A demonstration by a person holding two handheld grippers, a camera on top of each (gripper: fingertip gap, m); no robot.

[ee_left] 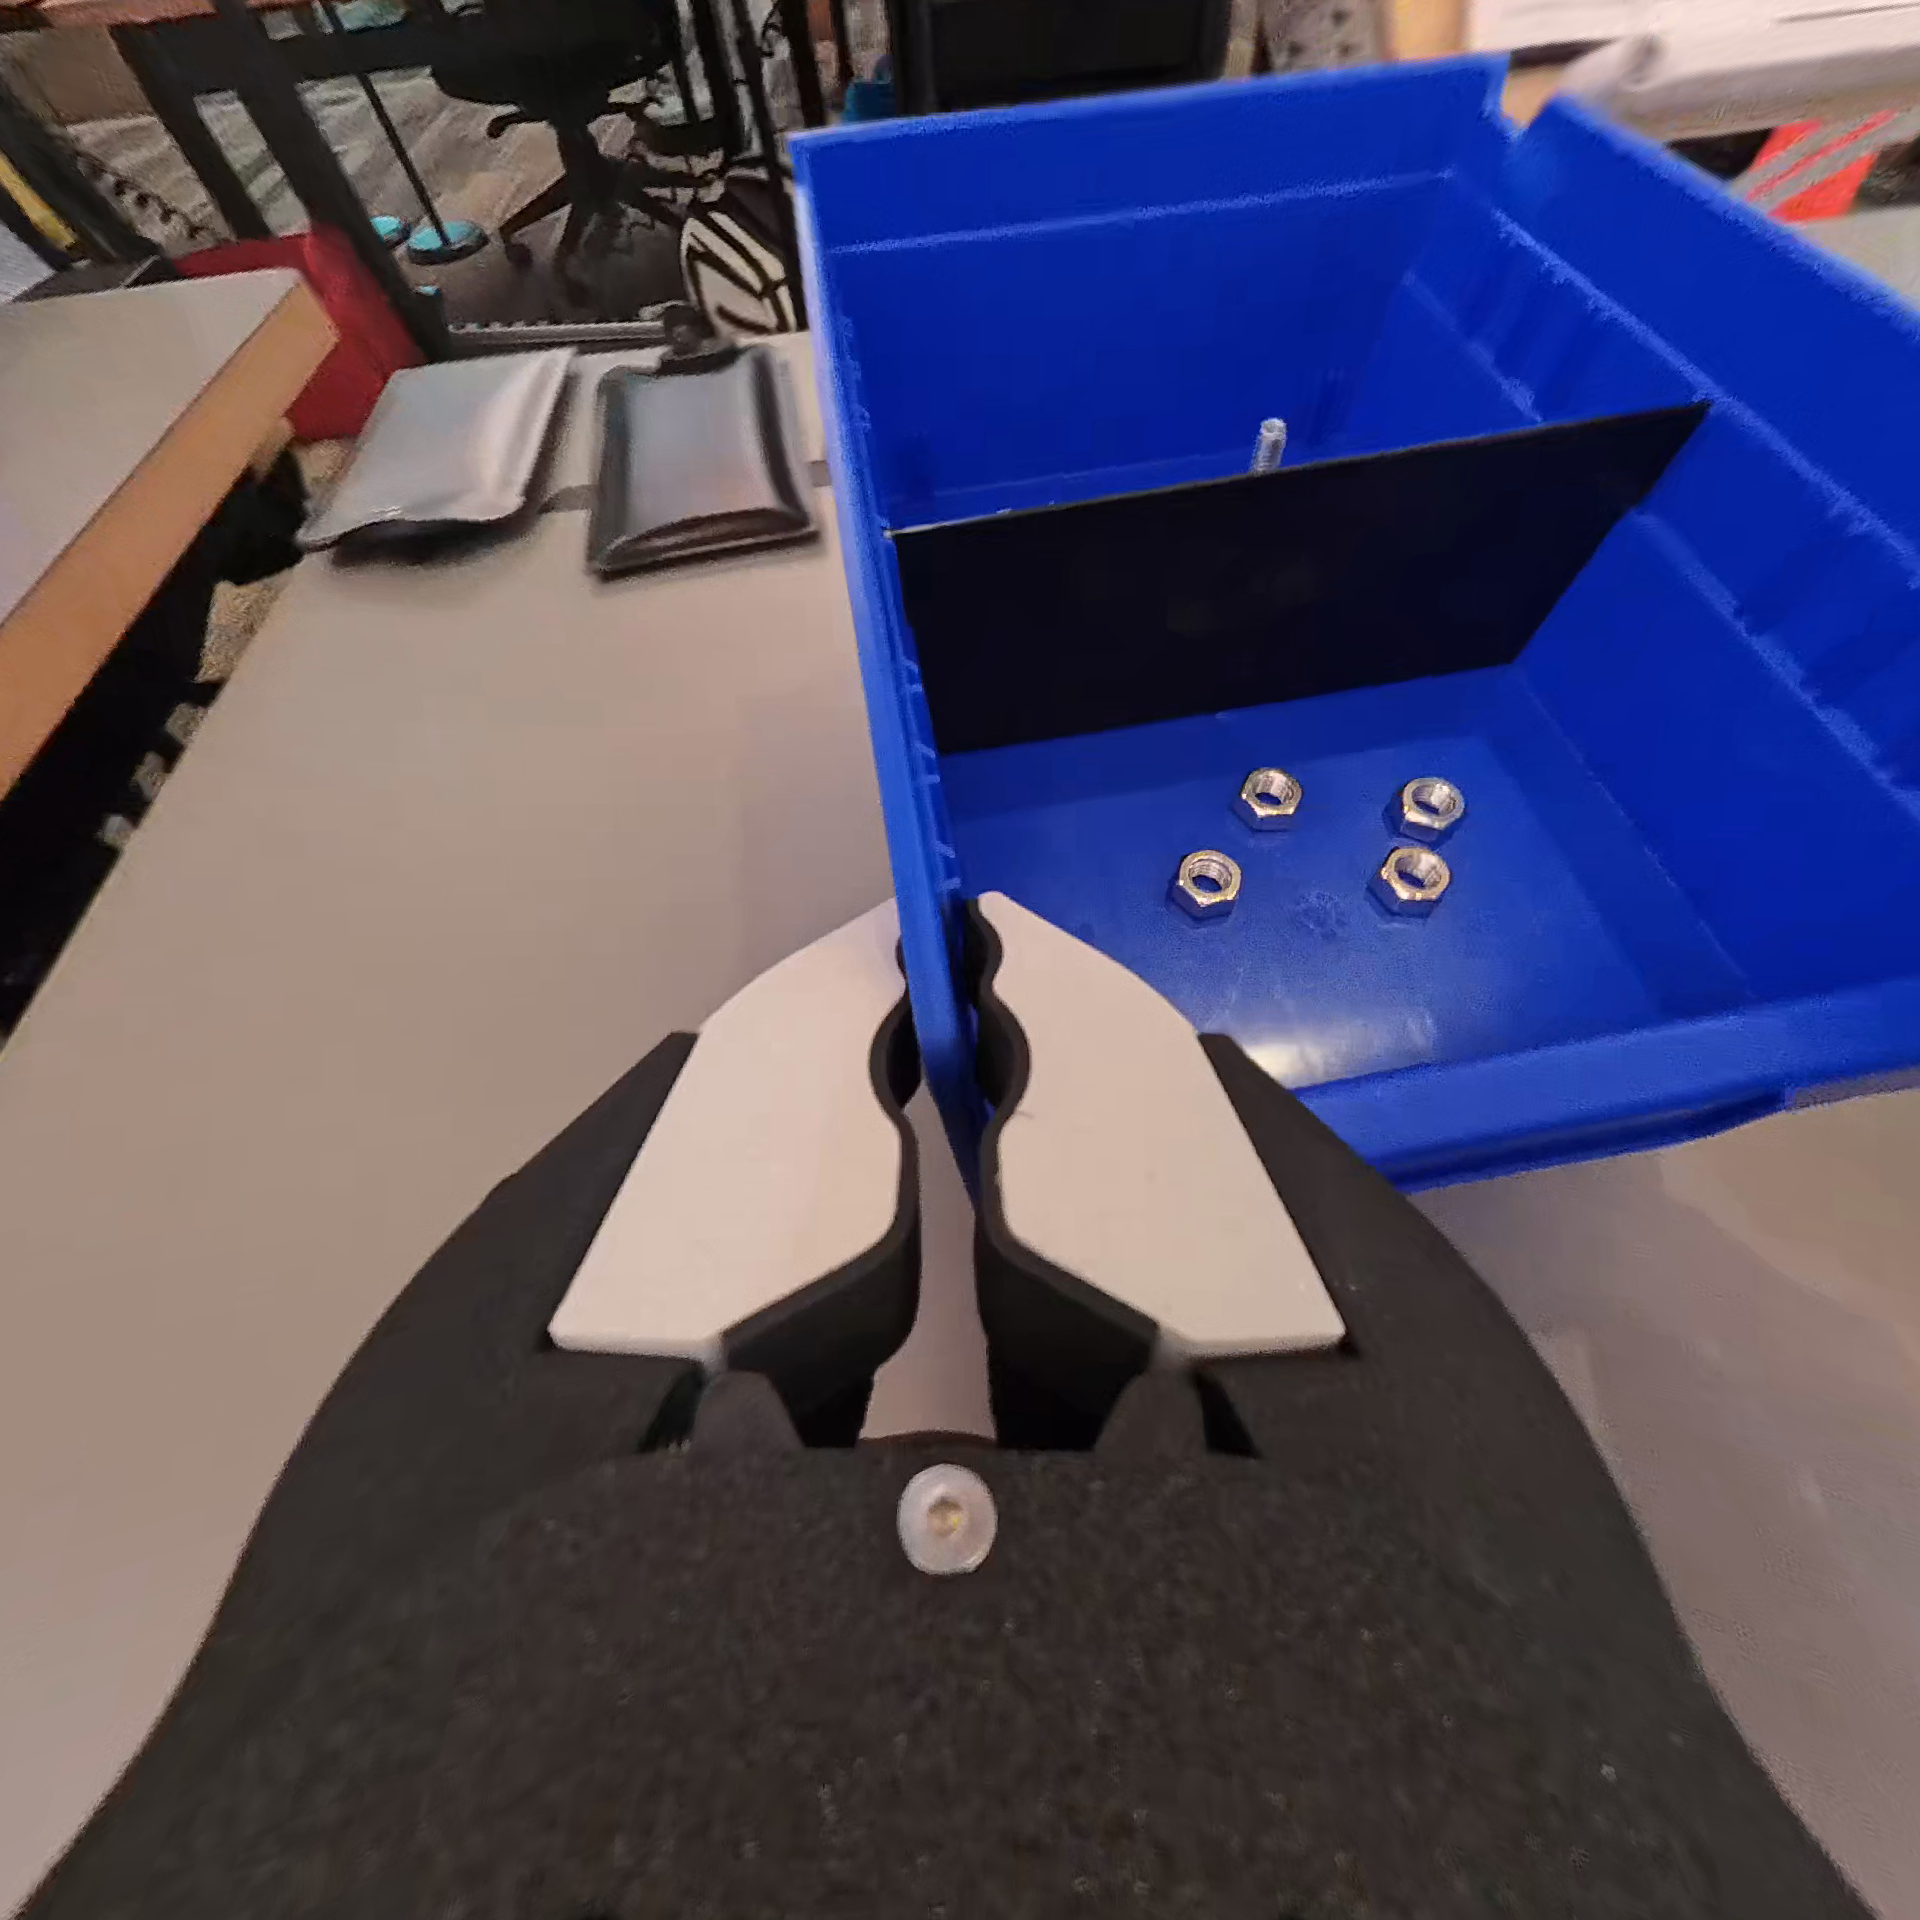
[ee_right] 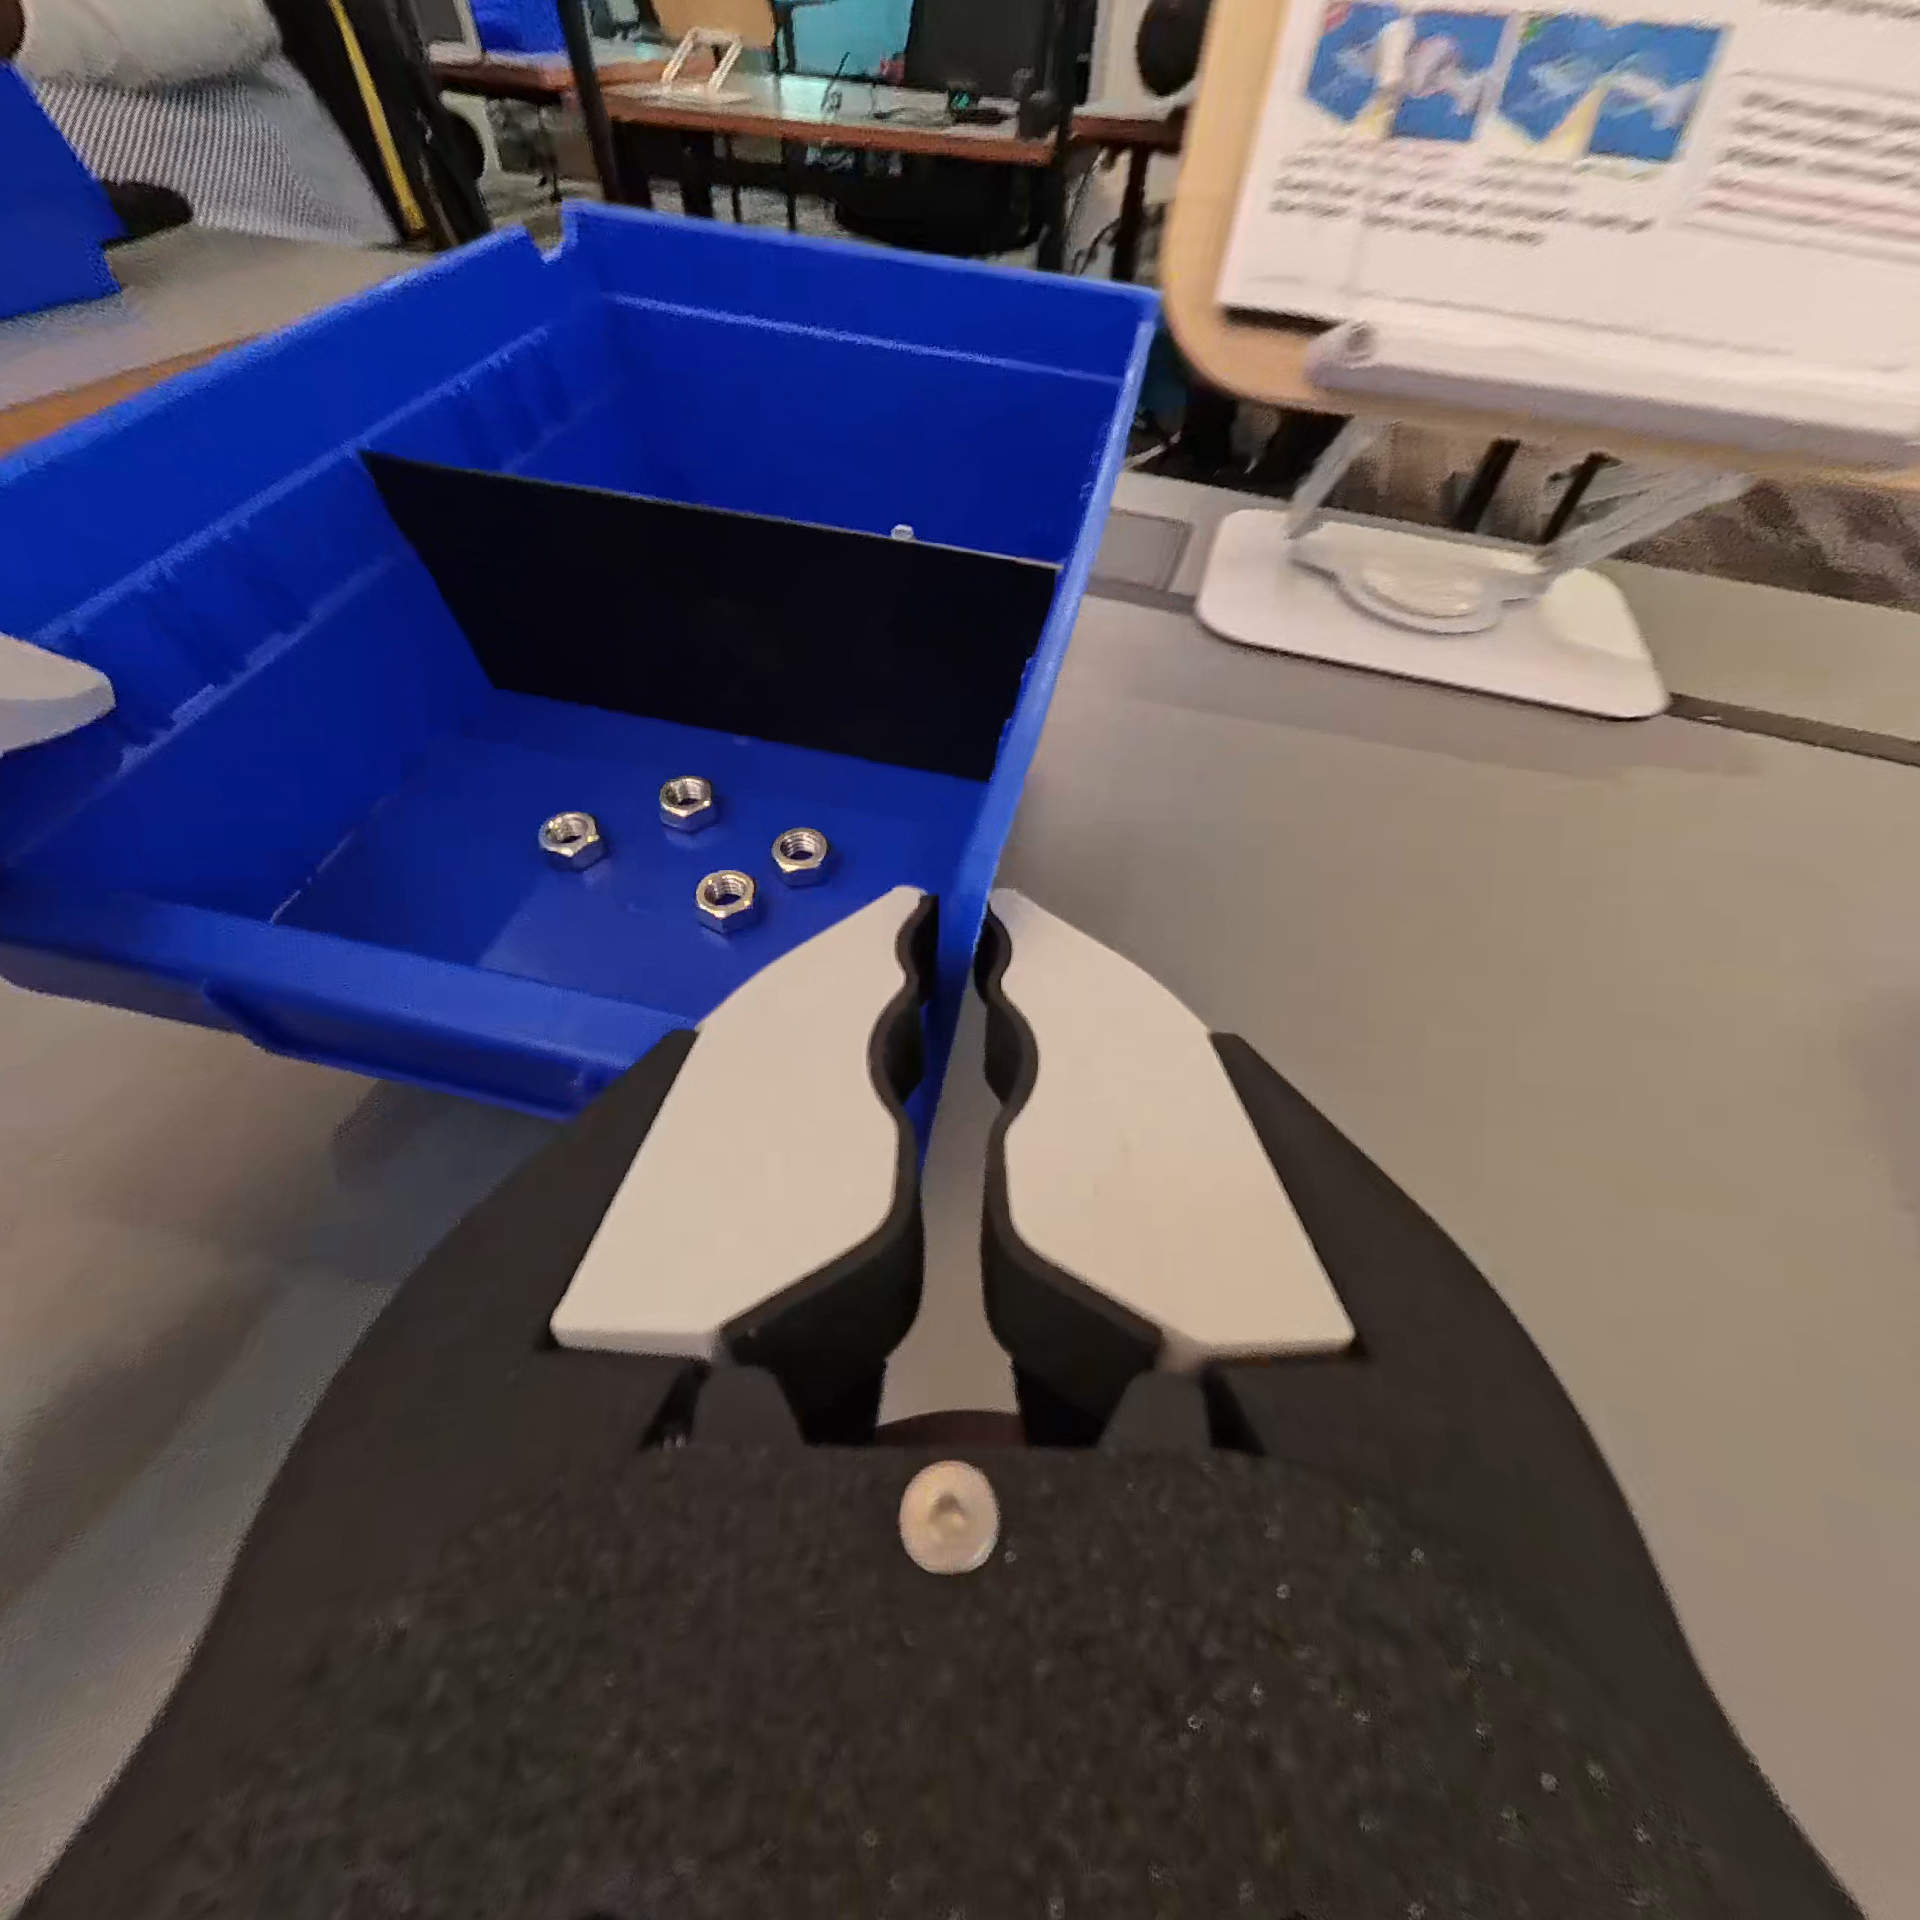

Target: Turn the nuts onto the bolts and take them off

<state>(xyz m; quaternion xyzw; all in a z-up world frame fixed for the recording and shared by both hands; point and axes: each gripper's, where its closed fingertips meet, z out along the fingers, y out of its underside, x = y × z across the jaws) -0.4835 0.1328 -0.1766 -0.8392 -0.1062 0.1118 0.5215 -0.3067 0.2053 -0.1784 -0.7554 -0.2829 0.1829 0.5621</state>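
Left tool clamped on blue bin left wall; right tool clamped on right wall. Four nuts in near compartment; bolt tip shows behind black divider

Two silver pouches lie flat on the grey table; an instruction sheet stands propped.

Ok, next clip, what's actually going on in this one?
Both handheld grippers are clamped on a blue bin, one on each side wall: the left gripper and the right gripper. Four loose nuts lie in the near compartment, in front of a black divider. A bolt tip pokes up behind it. No nut is being handled.
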